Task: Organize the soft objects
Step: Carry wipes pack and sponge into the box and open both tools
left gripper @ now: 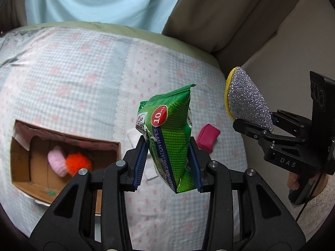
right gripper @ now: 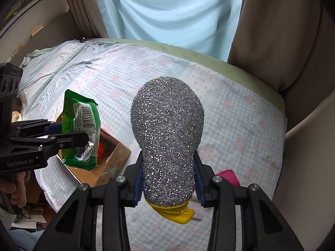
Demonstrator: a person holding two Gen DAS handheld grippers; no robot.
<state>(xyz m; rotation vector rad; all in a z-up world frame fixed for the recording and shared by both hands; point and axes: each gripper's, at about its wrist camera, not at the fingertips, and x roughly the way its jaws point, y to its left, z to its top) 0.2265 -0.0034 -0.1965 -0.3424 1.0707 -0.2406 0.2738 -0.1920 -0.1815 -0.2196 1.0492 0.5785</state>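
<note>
My left gripper [left gripper: 167, 163] is shut on a green pack of wipes [left gripper: 170, 133] and holds it upright above the bed; the pack also shows in the right wrist view [right gripper: 81, 129]. My right gripper [right gripper: 168, 179] is shut on a silver glitter scrub sponge with a yellow back [right gripper: 167, 146], held in the air; it also shows in the left wrist view [left gripper: 247, 98]. An open cardboard box [left gripper: 23, 163] on the bed holds a pink soft thing [left gripper: 56, 163] and an orange pom-pom [left gripper: 78, 164]. A magenta soft block [left gripper: 207, 139] lies on the bed behind the wipes.
A white strip [left gripper: 134, 138] lies on the checked bedspread [left gripper: 73, 73] under the wipes. The person in a light blue shirt [right gripper: 167, 10] stands at the far side. Beige curtains [right gripper: 282, 41] hang at the right. The bed's edge drops off at the right.
</note>
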